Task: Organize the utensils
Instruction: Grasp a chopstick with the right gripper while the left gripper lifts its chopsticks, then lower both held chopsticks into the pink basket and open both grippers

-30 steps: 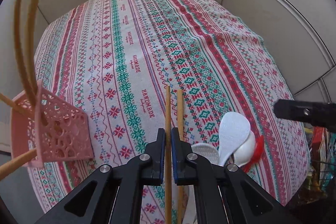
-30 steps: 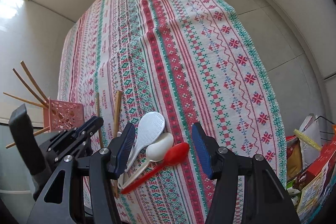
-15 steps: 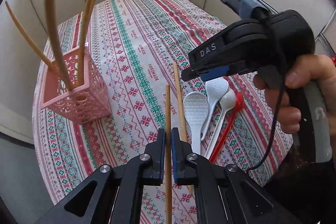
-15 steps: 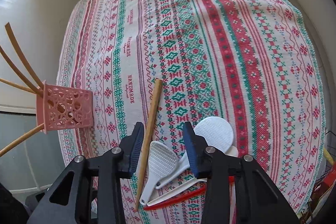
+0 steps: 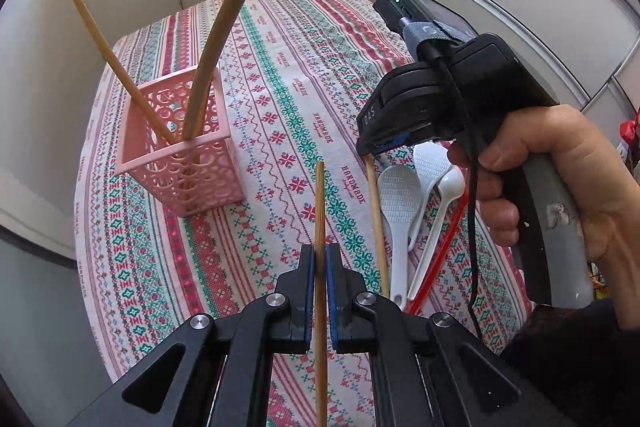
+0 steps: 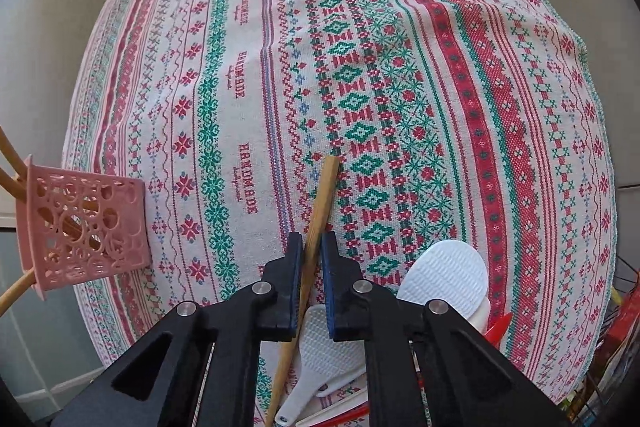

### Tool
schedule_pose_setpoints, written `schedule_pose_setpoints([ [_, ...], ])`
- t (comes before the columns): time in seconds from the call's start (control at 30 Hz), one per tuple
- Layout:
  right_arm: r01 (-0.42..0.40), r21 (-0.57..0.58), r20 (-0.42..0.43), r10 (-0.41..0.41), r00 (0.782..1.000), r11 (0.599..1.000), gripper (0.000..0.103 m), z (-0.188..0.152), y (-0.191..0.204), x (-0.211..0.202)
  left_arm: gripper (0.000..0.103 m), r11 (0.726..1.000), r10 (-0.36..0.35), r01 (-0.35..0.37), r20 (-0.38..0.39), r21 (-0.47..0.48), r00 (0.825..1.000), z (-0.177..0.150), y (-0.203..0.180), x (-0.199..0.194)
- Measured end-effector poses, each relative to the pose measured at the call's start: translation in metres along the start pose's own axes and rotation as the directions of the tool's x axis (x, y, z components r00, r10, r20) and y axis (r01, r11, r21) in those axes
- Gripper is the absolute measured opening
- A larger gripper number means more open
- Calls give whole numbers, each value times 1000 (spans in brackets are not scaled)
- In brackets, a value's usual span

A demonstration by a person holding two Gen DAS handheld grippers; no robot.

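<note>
Where the pink plastic basket (image 5: 182, 143) stands at ten o'clock on the surface (image 5: 280, 67), its square walls are pierced with round lacework holes, and three slim wooden chopsticks (image 5: 218, 23) lean out of its open top. At six o'clock the left tongs (image 5: 320, 259) are pressed together on a fourth, straight-grained chopstick (image 5: 320, 203), which runs upright between the blue-padded fingers and points toward twelve. At three o'clock of it, the right tongs (image 6: 312, 247) are narrowed around a fifth chopstick (image 6: 322, 199) lying flat on the woven cross-stitch tablecloth; whether the pads actually bite it I cannot tell. Just beyond, at four o'clock, lie three white plastic spoons (image 5: 400, 195), two of them with dimpled bowls, and one thin red spoon (image 5: 440, 247), overlapping in a loose fan. A bare hand (image 5: 560, 171) wraps the right handle.
</note>
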State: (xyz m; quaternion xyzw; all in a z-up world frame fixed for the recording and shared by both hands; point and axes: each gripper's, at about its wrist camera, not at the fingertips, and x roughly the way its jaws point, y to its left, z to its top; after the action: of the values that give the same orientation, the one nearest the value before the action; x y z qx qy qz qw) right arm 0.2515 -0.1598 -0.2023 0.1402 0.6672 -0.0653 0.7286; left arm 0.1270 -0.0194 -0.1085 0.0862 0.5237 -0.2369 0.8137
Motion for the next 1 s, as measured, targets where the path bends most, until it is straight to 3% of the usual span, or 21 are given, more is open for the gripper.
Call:
schedule_pose_setpoints([
  [0.27, -105, -17, 87, 106, 991, 994, 8, -1, -4, -27, 5, 1000, 3, -3, 62, 6, 998, -5, -1, -29],
  [0.5, -189, -107, 236, 209, 949, 976, 7, -27, -3, -97, 5, 998, -8, -7, 222, 67, 975, -12, -16, -91],
  [0.67, -233, -168, 362, 280, 889, 958, 7, -46, -1, -151, 5, 999, 7, -26, 394, 42, 919, -13, -16, -149],
  [0.9, -243, -238, 537, 336, 774, 940, 7, -67, 9, -214, 5, 985, 171, -121, 592, -124, 788, -1, 10, -195],
  [1.0, -229, -256, 609, 340, 716, 939, 7, -72, 18, -236, 5, 973, 227, -141, 626, -185, 746, 8, 20, -196],
])
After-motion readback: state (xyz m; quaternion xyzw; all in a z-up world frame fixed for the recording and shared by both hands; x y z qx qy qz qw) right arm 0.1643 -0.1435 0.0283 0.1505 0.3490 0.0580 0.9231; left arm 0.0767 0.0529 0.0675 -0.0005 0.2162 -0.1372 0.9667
